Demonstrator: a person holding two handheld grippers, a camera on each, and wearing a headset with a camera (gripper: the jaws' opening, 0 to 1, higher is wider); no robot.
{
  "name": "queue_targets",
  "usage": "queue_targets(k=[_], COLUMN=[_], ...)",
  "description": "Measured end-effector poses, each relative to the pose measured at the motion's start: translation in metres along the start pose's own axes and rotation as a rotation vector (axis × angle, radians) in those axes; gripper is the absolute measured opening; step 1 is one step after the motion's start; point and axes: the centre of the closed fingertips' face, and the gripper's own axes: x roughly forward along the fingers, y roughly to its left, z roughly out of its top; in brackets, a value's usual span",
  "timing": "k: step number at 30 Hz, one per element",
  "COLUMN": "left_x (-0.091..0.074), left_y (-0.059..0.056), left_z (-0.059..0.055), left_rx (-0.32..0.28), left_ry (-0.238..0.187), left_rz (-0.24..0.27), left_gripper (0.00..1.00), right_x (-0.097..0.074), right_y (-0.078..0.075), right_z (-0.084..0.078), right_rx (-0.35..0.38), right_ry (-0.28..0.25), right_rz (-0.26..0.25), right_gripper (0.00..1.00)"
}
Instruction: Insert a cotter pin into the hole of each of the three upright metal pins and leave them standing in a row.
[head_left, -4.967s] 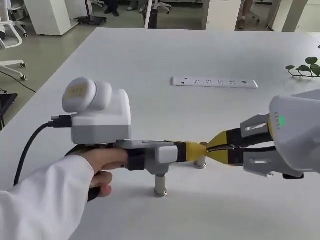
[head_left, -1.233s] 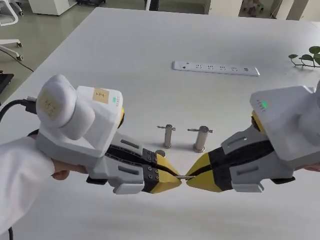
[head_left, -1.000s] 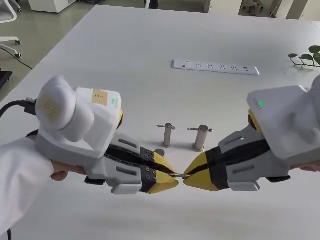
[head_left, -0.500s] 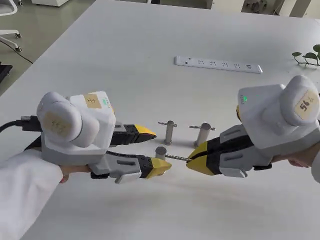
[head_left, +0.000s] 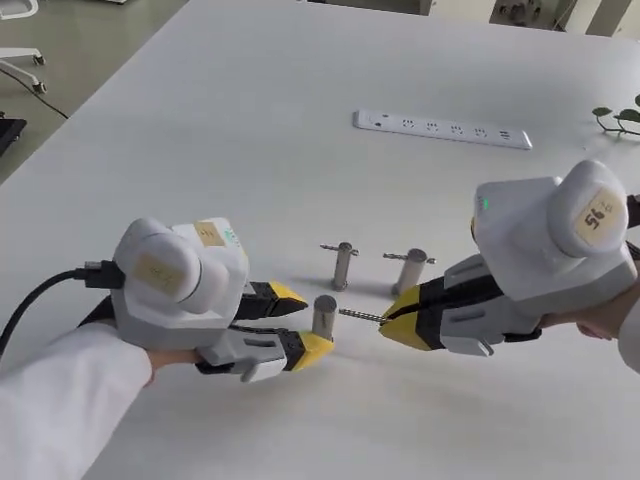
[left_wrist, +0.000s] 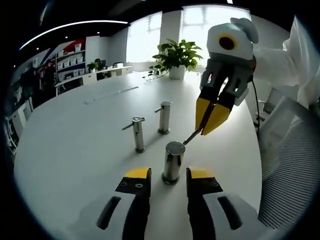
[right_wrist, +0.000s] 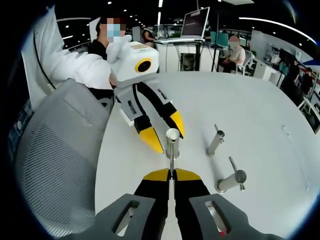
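In the head view, low in the middle of the frame, the left gripper has its jaws wide open on either side of the bare metal pin, which stands upright on the table. From the right, the right gripper is clamped on a cotter pin whose free end points at the top of that pin. Just above, a fitted pin and a second fitted pin each carry their cross pin, so I judge this is the last insertion. In the left gripper view, the bare metal pin rises between the two jaws at the bottom, and neither jaw seems to touch it. The cotter pin reaches the pin's upper edge from the right, not yet through it. The head view does not show this gap clearly. In the right gripper view, the thin cotter pin runs straight up from the closed jaws toward the pin at the centre. The hole itself I cannot see. The next move probably needs the left jaws to steady the pin, then a straight, level push.
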Motion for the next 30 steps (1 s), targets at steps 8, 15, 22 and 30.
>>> queue_targets(k=[8,15,22,30], left_x=[0.002,0.005,0.007,0.008], left_y=[0.0,-0.002,-0.004,-0.005], left_z=[-0.006,-0.007,-0.006,-0.005], left_rx=[0.007,0.043,0.051,0.055], left_ry=[0.026,0.05,0.066,0.065], left_rz=[-0.017,-0.036,-0.059,-0.069], left_gripper=[0.25,0.19,0.11,0.11], right_x=[0.003,0.004,0.005,0.012], right_y=[-0.001,-0.003,0.0,0.0], right_z=[-0.001,0.004,0.005,0.008], right_rx=[-0.006,-0.015,-0.035,-0.086], right_ry=[0.015,0.013,0.03,0.051], right_rz=[0.011,0.014,0.024,0.04], right_gripper=[0.0,0.0,0.0,0.0])
